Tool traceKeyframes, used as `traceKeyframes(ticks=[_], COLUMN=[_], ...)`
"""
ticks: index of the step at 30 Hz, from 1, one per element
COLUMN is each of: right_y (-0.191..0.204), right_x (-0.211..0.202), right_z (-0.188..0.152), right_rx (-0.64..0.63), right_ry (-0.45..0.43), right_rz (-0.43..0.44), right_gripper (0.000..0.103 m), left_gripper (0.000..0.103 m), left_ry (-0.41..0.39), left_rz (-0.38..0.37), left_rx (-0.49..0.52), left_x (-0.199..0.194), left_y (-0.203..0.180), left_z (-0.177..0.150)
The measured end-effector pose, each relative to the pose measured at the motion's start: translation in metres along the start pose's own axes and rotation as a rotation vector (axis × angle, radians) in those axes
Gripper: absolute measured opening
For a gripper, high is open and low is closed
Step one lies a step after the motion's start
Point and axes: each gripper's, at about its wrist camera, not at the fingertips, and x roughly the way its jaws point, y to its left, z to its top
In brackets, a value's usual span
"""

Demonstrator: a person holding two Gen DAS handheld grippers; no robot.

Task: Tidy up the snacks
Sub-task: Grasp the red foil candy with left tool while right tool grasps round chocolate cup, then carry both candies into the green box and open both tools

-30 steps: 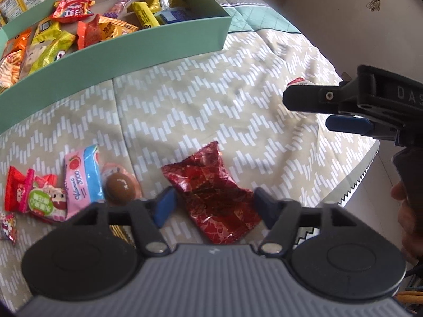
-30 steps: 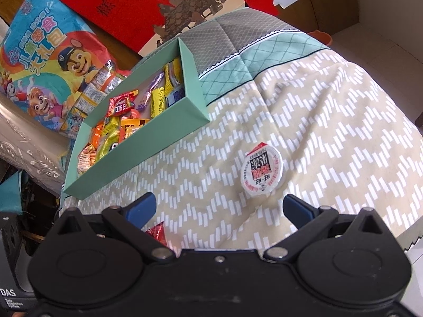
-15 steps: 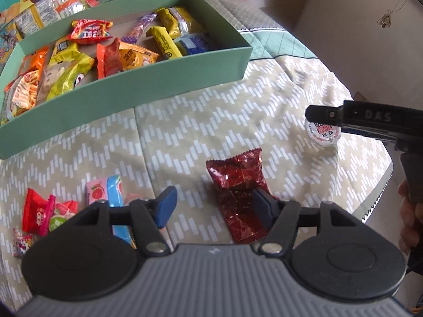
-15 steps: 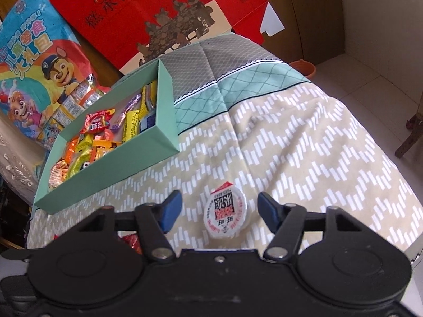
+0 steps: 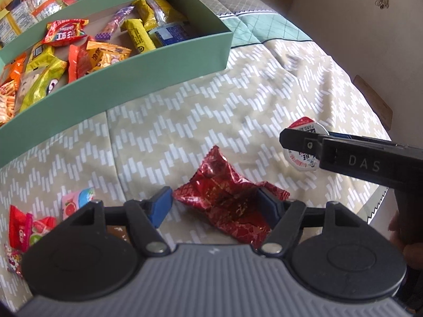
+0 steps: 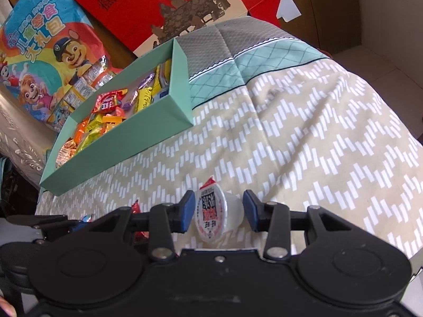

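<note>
My left claw (image 5: 214, 206) hangs over one crumpled red foil packet (image 5: 227, 198) on the zigzag-patterned quilt (image 5: 185, 121). Its jaws have just been opening and now stand fairly wide, the packet lying between them; the left blue pad is clear of the foil, while the right pad is partly hidden behind it, so I cannot tell whether it touches.

My right claw (image 6: 219, 211) has just been closing around one small jelly cup (image 6: 214, 214), tipped on its side with its printed lid facing the left pad. The jaws stand narrow, the left pad at the lid, the right pad just beside the cup's base with a sliver of gap showing.

One green box (image 5: 148, 79), taken as landmark, lies beyond both claws, well apart from packet and cup. It holds a heap of wrapped snacks, at least ten. On the near side of the box, left of my left claw, about four small sweets (image 5: 31, 224) lie loose on the quilt. Behind the box lean one cartoon-printed snack bag (image 6: 47, 52) and one red card (image 6: 171, 0).
</note>
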Motion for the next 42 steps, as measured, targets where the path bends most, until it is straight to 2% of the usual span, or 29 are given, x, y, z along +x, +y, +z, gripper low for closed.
traceKeyframes(ticks=[3,5,6,7,10,20,21,29,37,42], right_y=[0.001,0.002,0.001,0.0,-0.003,0.001,0.002,0.019,0.067,0.099], right_x=[0.0,0.0,0.0,0.0,-0.001,-0.005,-0.006,-0.017,-0.007,0.014], right_z=[-0.001,-0.002,-0.001,-0.001,-0.001,0.002,0.004,0.024,0.07,0.099], right_rx=[-0.013,-0.018,-0.02,-0.013,0.0,0.01,0.008,-0.01,-0.08,-0.111], right_ry=[-0.013,-0.021,-0.021,-0.022,-0.019,-0.012,-0.014,-0.038,-0.06,-0.056], right_rz=[-0.005,-0.018,-0.024,-0.02,-0.012,0.007,0.01,0.036,0.096,0.117], right_gripper=[0.04,0.035,0.029,0.028,0.028,0.028,0.028,0.028,0.028,0.028], left_gripper=[0.068,0.057,0.043,0.034,0.027,0.019,0.016,0.013,0.013,0.013], left_ry=[-0.003,-0.011,-0.021,-0.027,-0.042,-0.099,-0.105,-0.168,-0.285,-0.32], left_rz=[0.007,0.004,0.001,-0.008,0.0,-0.015,-0.016,-0.029,-0.011,0.021], left_rx=[0.023,0.044,0.061,0.076,0.114,0.066,0.06,-0.021,-0.177,-0.25], left_x=[0.004,0.005,0.005,0.003,0.0,-0.017,-0.018,-0.038,-0.076,-0.086], left_y=[-0.004,-0.007,-0.009,-0.011,-0.016,-0.007,-0.005,0.019,0.088,0.137], left_z=[0.002,0.004,0.004,0.004,0.002,0.003,0.004,0.007,0.026,0.039])
